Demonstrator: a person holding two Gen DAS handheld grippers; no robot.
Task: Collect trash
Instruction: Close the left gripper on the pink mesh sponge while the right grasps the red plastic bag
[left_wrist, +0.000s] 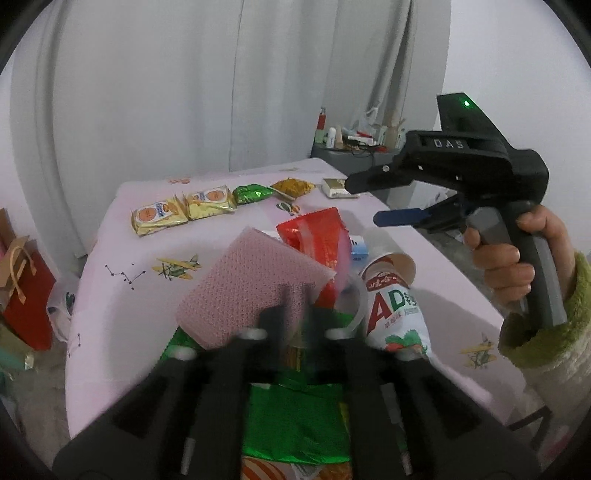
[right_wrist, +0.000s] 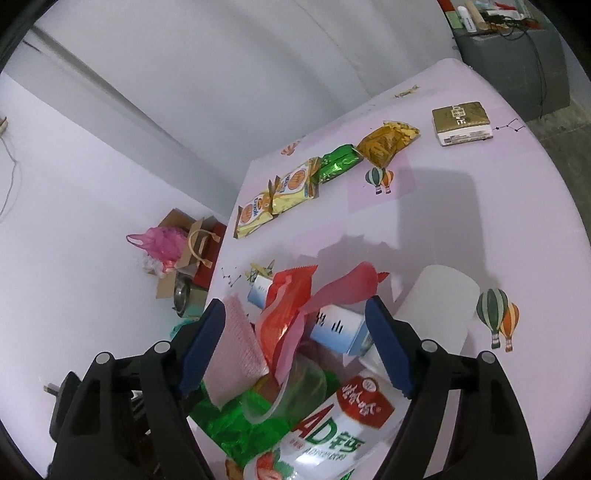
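Note:
A pile of trash lies on the pink table: a pink foam sheet (left_wrist: 251, 288), a red wrapper (left_wrist: 317, 232), a green foil wrapper (left_wrist: 295, 421), a white AD milk bottle (left_wrist: 395, 306) and a small blue-white carton (right_wrist: 340, 328). My left gripper (left_wrist: 295, 328) is blurred; its jaws seem to close on the pink foam sheet's lower edge. My right gripper (right_wrist: 295, 347) is open, its blue pads (right_wrist: 388, 347) spread above the pile, holding nothing. It also shows in the left wrist view (left_wrist: 369, 199), at the right above the table.
Two yellow biscuit packs (left_wrist: 184, 210), a green packet (left_wrist: 253, 194), a gold packet (left_wrist: 293, 187) and a gold-white box (right_wrist: 461, 123) lie at the far side. A white cup (right_wrist: 439, 306) stands right of the pile. Gift bags (left_wrist: 22, 291) sit on the floor left.

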